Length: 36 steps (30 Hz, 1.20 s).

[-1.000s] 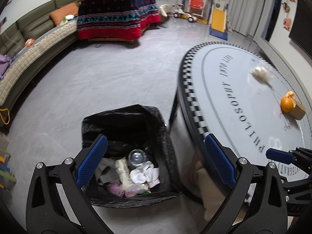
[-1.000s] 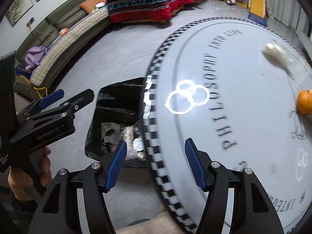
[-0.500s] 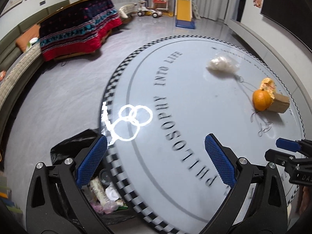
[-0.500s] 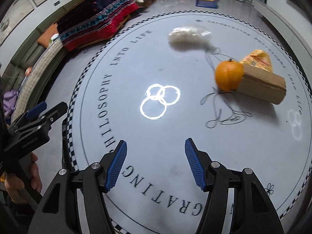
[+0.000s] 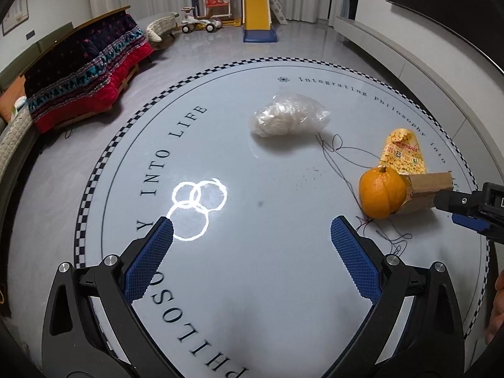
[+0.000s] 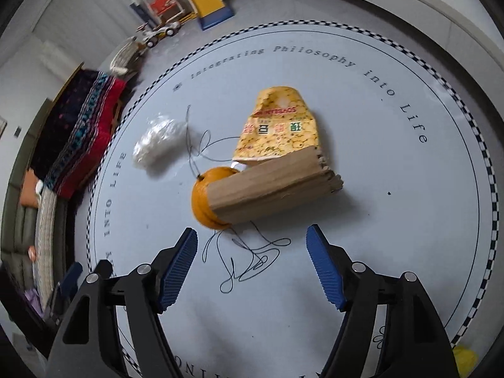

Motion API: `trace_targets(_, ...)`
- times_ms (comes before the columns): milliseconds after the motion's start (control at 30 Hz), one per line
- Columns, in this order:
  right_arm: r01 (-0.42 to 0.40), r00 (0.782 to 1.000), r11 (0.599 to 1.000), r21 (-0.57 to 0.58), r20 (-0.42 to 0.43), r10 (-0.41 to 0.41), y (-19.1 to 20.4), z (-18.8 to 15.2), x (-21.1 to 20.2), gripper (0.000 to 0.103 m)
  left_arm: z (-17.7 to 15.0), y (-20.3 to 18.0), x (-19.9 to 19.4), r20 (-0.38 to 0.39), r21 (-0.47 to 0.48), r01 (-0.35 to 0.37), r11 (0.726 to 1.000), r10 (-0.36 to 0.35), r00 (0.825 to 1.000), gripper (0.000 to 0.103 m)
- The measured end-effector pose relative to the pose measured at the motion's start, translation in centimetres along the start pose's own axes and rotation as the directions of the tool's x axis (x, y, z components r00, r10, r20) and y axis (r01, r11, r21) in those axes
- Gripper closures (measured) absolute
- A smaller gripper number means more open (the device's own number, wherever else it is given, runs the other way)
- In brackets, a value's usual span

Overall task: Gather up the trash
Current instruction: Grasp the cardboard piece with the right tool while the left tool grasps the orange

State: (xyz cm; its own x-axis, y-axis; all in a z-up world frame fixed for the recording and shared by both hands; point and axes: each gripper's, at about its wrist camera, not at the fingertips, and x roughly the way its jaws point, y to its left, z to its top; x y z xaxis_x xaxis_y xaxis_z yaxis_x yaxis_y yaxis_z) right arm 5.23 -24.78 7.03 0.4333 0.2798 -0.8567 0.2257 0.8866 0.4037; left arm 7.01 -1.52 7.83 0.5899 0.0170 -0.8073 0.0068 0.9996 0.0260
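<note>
- Right wrist view: the right gripper (image 6: 252,245) has nothing between its blue pads. Its jaws stand wide apart and have just been opening more.
- The round table (image 6: 409,220) holds the trash. The cardboard piece (image 6: 274,186) lies near the middle, just past the pads at 12 o'clock.
- An orange peel (image 6: 201,201) touches the cardboard's left end, at about 11 o'clock from the pads.
- A yellow snack bag (image 6: 277,126) lies behind the cardboard, further out at 12 o'clock. A crumpled clear plastic bag (image 6: 157,141) sits apart at 10 o'clock.
- A thin black thread (image 6: 249,258) loops on the table right between the pads.
- The cardboard looks light and stiff, so a pinch across its short sides should hold. The peel looks soft and may squash.
- The bags look light and slippery; a bunched part is likely best to grab.
- Left wrist view: the left gripper (image 5: 252,233) is wide open and empty, over bare table.
</note>
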Motion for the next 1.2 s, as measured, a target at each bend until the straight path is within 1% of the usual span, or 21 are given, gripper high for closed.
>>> trace_targets(67, -0.005, 1.000, 0.997, 0.075, -0.001, 0.005, -0.8, 0.7, 0.6, 0.029, 0.6, -0.6, 0.9, -0.015, -0.015, 0.014, 1.000, -0.014, 1.000, 0.006)
trace_targets(167, -0.019, 1.000, 0.988, 0.151, 0.003, 0.019, -1.3, 1.2, 1.6, 0.029, 1.2, -1.4, 1.8, -0.027, -0.039, 0.033, 0.999, -0.035, 0.999, 0.006)
trace_targets(233, -0.022, 1.000, 0.980, 0.198, 0.019, 0.019, -1.4, 1.5, 1.9, 0.027, 1.5, -1.7, 2.2, -0.033, -0.050, 0.044, 0.998, -0.045, 0.998, 0.006)
trace_targets(300, -0.013, 1.000, 0.974, 0.225, 0.017, 0.009, -1.5, 1.8, 2.4, 0.025, 1.7, -2.0, 2.8, -0.044, -0.068, 0.058, 0.996, -0.061, 0.997, 0.006)
trace_targets(400, -0.020, 1.000, 0.967, 0.253, -0.004, 0.022, -1.9, 2.4, 3.5, 0.026, 2.0, -2.2, 3.8, -0.064, -0.113, 0.082, 0.990, -0.090, 0.994, 0.006)
trace_targets(433, -0.022, 1.000, 0.968, 0.249, -0.005, 0.023, -2.0, 2.5, 3.7, 0.034, 2.0, -2.4, 4.2, -0.072, -0.129, 0.093, 0.987, -0.103, 0.992, 0.006)
trace_targets(467, -0.028, 1.000, 0.970, 0.241, 0.000, 0.028, -2.0, 2.5, 3.7, 0.040, 2.0, -2.6, 4.4, -0.079, -0.143, 0.104, 0.984, -0.116, 0.990, 0.006)
trace_targets(533, -0.071, 0.997, 0.971, 0.230, 0.005, 0.072, -2.4, 2.4, 3.6, 0.065, 2.1, -3.3, 4.8, -0.089, -0.156, 0.123, 0.980, -0.137, 0.987, 0.006)
trace_targets(567, -0.088, 0.996, 0.970, 0.227, 0.006, 0.089, -2.8, 2.5, 3.3, 0.071, 2.2, -3.8, 4.9, -0.092, -0.154, 0.128, 0.980, -0.144, 0.985, 0.006)
trace_targets(600, -0.095, 0.995, 0.970, 0.222, 0.004, 0.096, -3.1, 2.4, 3.0, 0.080, 2.2, -4.5, 5.1, -0.097, -0.148, 0.134, 0.980, -0.149, 0.984, 0.006)
trace_targets(633, -0.093, 0.995, 0.973, 0.213, 0.001, 0.095, -3.4, 2.4, 2.8, 0.082, 2.3, -5.1, 5.2, -0.101, -0.142, 0.139, 0.980, -0.154, 0.983, 0.006)
trace_targets(767, -0.088, 0.996, 0.976, 0.201, 0.005, 0.089, -5.3, 2.0, 1.9, 0.085, 2.0, -7.9, 5.8, -0.130, -0.119, 0.169, 0.978, -0.184, 0.974, 0.006)
trace_targets(800, -0.085, 0.996, 0.977, 0.198, 0.010, 0.084, -5.9, 2.0, 1.6, 0.085, 1.9, -8.7, 6.0, -0.138, -0.100, 0.161, 0.982, -0.174, 0.975, 0.006)
trace_targets(867, -0.068, 0.998, 0.979, 0.192, 0.024, 0.064, -6.7, 1.9, 1.0, 0.085, 1.7, -9.7, 5.9, -0.119, -0.085, 0.164, 0.983, -0.173, 0.978, 0.006)
trace_targets(900, -0.061, 0.998, 0.979, 0.194, 0.033, 0.055, -7.7, 1.9, 0.4, 0.085, 1.6, -10.2, 5.8, -0.122, -0.081, 0.173, 0.982, -0.182, 0.976, 0.006)
trace_targets(967, -0.056, 0.998, 0.979, 0.197, 0.037, 0.050, -8.1, 1.8, 0.2, 0.085, 1.4, -11.4, 5.8, -0.143, -0.054, 0.201, 0.978, -0.207, 0.968, 0.006)
trace_targets(1033, -0.051, 0.998, 0.979, 0.198, 0.045, 0.043, -8.8, 1.8, -0.1, 0.085, 0.9, -12.6, 5.9, -0.159, -0.011, 0.192, 0.981, -0.191, 0.969, 0.006)
trace_targets(1100, -0.044, 0.998, 0.980, 0.195, 0.052, 0.035, -9.3, 1.7, -0.4, 0.085, 0.4, -13.7, 6.3, -0.179, 0.008, 0.191, 0.981, -0.187, 0.966, 0.006)
trace_targets(1133, -0.044, 0.998, 0.980, 0.193, 0.054, 0.034, -9.4, 1.6, -0.5, 0.085, 0.2, -14.0, 6.6, -0.185, 0.012, 0.195, 0.981, -0.189, 0.964, 0.008)
trace_targets(1167, -0.041, 0.998, 0.981, 0.189, 0.056, 0.031, -9.5, 1.5, -0.7, 0.085, 0.1, -14.5, 6.9, -0.189, 0.020, 0.198, 0.980, -0.191, 0.963, 0.015)
trace_targets(1200, -0.038, 0.998, 0.982, 0.184, 0.059, 0.027, -9.6, 1.5, -0.8, 0.085, 0.2, -14.9, 7.3, -0.191, 0.028, 0.214, 0.976, -0.205, 0.960, 0.018)
